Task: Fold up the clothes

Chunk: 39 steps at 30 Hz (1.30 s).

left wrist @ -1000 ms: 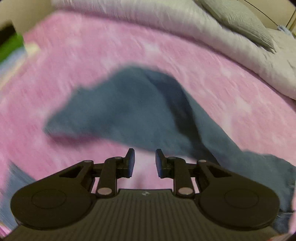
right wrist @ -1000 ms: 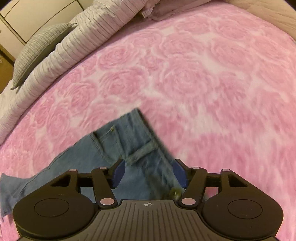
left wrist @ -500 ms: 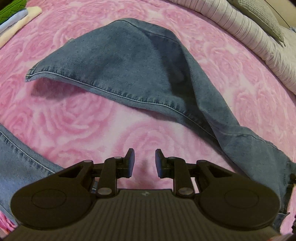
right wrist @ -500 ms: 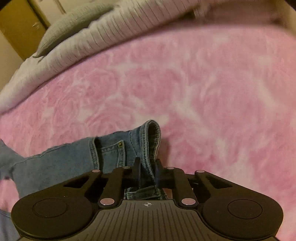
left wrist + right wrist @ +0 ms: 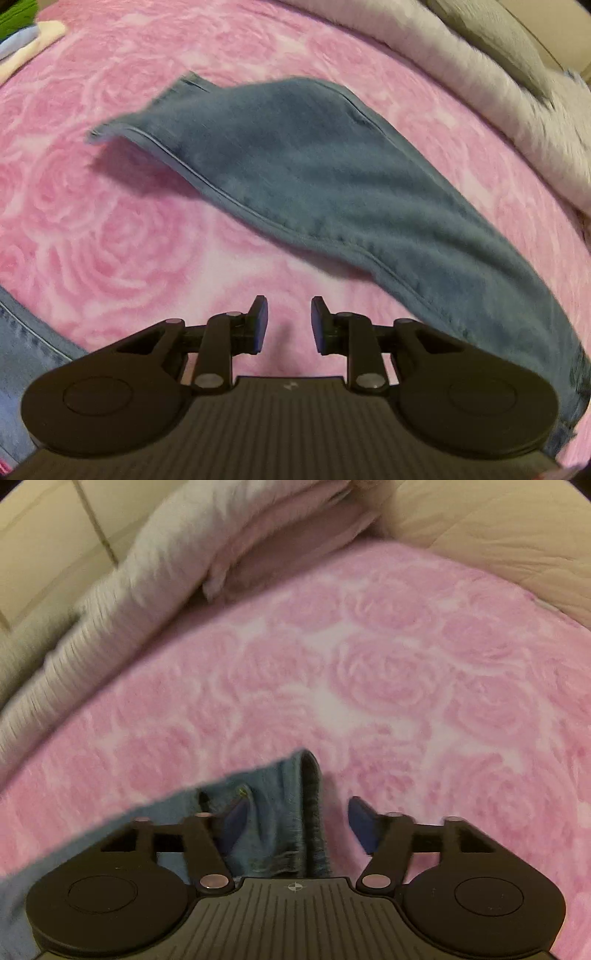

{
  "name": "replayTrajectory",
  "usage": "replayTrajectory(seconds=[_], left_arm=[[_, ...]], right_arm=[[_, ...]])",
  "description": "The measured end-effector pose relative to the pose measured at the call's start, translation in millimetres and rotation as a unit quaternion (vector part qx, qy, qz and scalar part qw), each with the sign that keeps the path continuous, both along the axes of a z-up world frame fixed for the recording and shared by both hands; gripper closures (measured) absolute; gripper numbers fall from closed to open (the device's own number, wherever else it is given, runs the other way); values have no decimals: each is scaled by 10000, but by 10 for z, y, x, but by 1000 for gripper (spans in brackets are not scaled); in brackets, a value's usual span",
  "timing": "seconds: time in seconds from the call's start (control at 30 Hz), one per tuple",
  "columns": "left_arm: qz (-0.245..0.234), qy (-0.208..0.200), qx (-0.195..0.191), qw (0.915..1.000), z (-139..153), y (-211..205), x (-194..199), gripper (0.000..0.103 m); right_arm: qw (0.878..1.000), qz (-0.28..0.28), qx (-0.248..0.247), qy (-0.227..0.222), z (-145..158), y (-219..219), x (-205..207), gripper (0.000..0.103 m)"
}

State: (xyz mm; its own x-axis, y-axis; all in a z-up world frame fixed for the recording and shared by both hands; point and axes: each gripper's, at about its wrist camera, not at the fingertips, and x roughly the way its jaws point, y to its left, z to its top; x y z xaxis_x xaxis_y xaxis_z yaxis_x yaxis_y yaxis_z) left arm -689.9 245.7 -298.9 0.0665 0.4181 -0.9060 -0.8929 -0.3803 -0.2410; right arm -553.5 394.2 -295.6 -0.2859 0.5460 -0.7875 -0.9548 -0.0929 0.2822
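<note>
A: Left claw (image 5: 285, 320), near edge: black ribbed housing, jaws opening, part spread, nothing between but pink fleece.
B: Right claw (image 5: 297, 825): jaws opening, stood wide. Denim waistband (image 5: 312, 812) upright in the gap, thick rolled edge, nearer the left pad; pads clear of it.
A: Beyond the left claw: jeans (image 5: 332, 177), blue denim, pale stitched seam along the near edge. Leg draped in a long arc, far hem lifted off the bed, shadow beneath. Blurred.
B: Under everything: blanket (image 5: 388, 686), plush pink, rose pattern, soft nap.
A: Further off: ribbed pale duvet (image 5: 110, 620), bunched in a ridge. Grey pillow (image 5: 506, 40) beyond it.
B: Far left corner: folded cloths (image 5: 26, 55), cream and green.
</note>
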Motion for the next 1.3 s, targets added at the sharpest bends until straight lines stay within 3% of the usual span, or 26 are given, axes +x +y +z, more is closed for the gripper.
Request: replayTrajectory(seconds=[0.07,0.17,0.33,0.47,0.53,0.6,0.7,0.77,0.8,0.87,0.93,0.97,1.1,1.17,1.2,1.23,1.3], left_arm=[[467,-183,234,9985,37,-11,-245,79],[1307,-483,599,9884,85,-33,-645,73],[2848,-1052,1299,9439,33,-154,-1255,64],[3271,-1376,1317,9256,-210,-40,-1554,63],[3357,-1591,1325,9189,-364,63,-1659,69],[3119,-1764,1415,9228,-421,273,-1721,99],[2190,-1520,2079,9411,-60,702,-1745,102],[1167,-1293,2735,9460,397,1023,-1696,102],[673,-1164,3075,9420,628,1150,-1657,102],[-210,-823,3680,9259,1020,1307,-1587,102],[-916,-423,4085,9072,1292,1395,-1530,102],[-1096,-282,4142,9031,1327,1420,-1530,101],[-484,-159,2986,9530,677,1569,-1817,89],[-65,324,1853,9821,155,1604,-2011,85],[221,548,1300,9897,-64,1561,-2108,87],[490,665,1089,9906,-180,1453,-2181,91],[836,817,955,9885,-299,1192,-2274,91]], right_arm=[[9997,-129,-58,219,67,-114,20,38],[9967,-114,-448,674,86,-266,21,38],[9938,-391,-736,734,83,-727,-34,38],[9905,-712,-840,821,96,-994,-106,38],[9891,-776,-918,847,109,-1080,-154,38],[9887,-829,-893,875,149,-1138,-214,38],[9865,-961,-874,1000,240,-1207,-300,38],[9850,-1003,-852,1120,294,-1269,-363,38],[9851,-994,-816,1138,331,-1311,-404,38],[9853,-965,-784,1170,384,-1386,-479,38],[9849,-938,-797,1214,410,-1454,-536,38],[9844,-938,-816,1241,414,-1505,-567,38],[9821,-973,-953,1303,381,-1720,-664,38],[9809,-997,-1065,1283,349,-1839,-688,38],[9806,-1009,-1120,1250,337,-1900,-693,38],[9807,-1015,-1163,1200,335,-1966,-686,38],[9816,-1011,-1212,1076,337,-2113,-657,38]])
